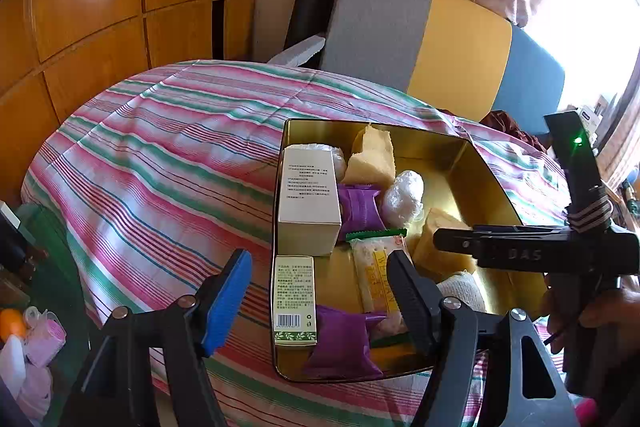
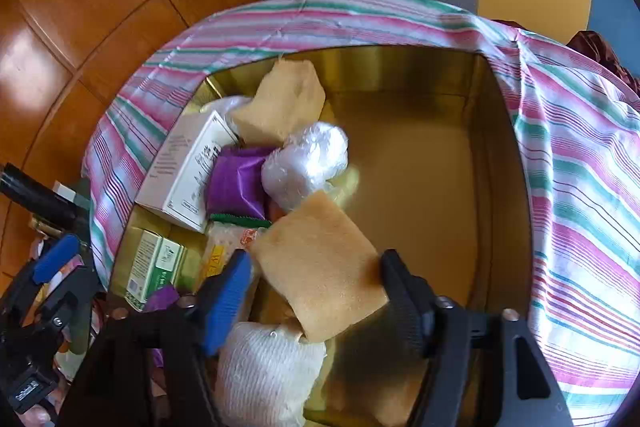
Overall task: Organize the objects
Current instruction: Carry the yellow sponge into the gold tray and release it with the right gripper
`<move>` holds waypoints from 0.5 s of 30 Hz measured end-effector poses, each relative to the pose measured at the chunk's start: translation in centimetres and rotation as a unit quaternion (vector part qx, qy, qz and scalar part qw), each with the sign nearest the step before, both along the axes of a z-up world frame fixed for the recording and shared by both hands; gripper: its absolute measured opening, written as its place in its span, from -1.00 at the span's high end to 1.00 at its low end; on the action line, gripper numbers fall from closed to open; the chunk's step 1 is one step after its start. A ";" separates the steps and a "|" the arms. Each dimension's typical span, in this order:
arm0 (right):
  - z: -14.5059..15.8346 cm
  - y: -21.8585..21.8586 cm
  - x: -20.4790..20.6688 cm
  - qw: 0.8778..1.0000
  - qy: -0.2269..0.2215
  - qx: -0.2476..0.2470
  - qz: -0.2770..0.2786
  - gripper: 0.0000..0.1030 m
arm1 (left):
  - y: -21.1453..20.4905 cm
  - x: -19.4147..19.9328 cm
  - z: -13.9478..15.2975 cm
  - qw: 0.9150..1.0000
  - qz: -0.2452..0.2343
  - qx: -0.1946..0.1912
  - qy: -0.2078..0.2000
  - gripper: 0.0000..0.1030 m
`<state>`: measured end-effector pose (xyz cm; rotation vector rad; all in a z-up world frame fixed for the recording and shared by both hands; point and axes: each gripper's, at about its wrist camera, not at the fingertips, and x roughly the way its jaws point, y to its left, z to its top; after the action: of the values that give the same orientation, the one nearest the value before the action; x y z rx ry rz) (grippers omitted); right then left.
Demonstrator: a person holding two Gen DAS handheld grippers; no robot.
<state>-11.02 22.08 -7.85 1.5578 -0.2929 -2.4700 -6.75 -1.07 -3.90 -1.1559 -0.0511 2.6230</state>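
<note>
A gold tin lies on the striped cloth, filled along its left side. It holds a white box, a small green box, purple packets, a plastic-wrapped ball and yellow sponge pieces. My left gripper stands open above the tin's near left corner, its pads clear of the green box and the purple packet. In the right wrist view my right gripper is open around a yellow sponge piece. That piece rests uncompressed on the pile, beside a white mesh bundle.
The tin's right half is bare gold floor. The striped cloth covers a rounded table with wooden floor beyond. A grey, yellow and blue cushion stands behind. Small clutter sits low at the left.
</note>
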 end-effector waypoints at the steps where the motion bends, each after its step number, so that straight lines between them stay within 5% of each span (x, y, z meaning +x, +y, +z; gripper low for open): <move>1: 0.2 0.1 0.1 1.000 0.004 -0.002 -0.002 -0.48 | 0.0 0.0 0.1 1.000 0.000 -0.001 0.001 -0.37; 15: 2.6 1.2 2.0 0.999 0.036 -0.010 -0.024 -0.49 | 0.9 1.0 0.7 1.000 -0.011 -0.012 0.008 -0.38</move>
<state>-8.98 23.26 -5.30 1.4670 -0.3458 -2.5440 -5.72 -0.21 -3.17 -1.1369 -0.0048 2.6202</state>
